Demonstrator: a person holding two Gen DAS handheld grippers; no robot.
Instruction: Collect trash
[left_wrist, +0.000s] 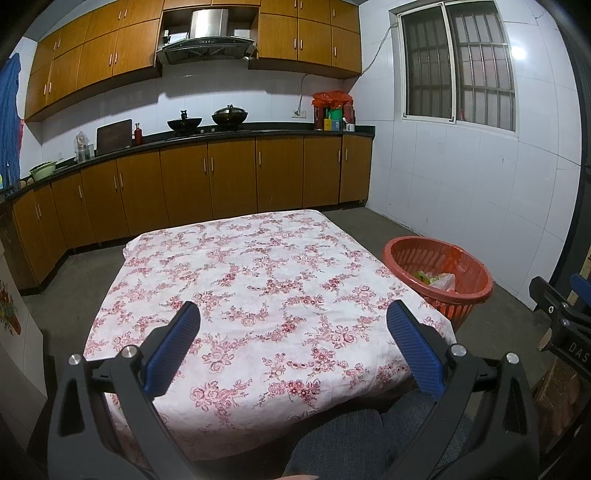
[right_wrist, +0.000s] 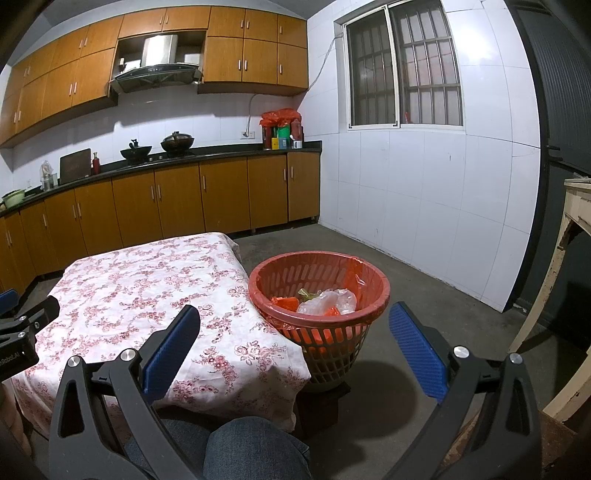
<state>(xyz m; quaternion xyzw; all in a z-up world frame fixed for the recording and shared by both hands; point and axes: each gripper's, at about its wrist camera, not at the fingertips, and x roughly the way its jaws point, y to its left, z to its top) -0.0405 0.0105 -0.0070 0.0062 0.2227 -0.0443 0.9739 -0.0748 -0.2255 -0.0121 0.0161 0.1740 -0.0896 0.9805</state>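
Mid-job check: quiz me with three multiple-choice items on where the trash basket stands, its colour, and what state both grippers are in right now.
1. Where is the basket?
A. On the table
B. On the floor beside the table
C. On the kitchen counter

2. What colour is the basket's rim?
A. Red-orange
B. Blue
C. White

3. What state are the left gripper and right gripper in?
A. Both shut on trash
B. One open, one shut
C. Both open, holding nothing

Answers: B, it stands on the concrete floor at the table's corner; A, the rim and liner are red-orange; C, each wrist view shows blue fingers spread apart with nothing between.
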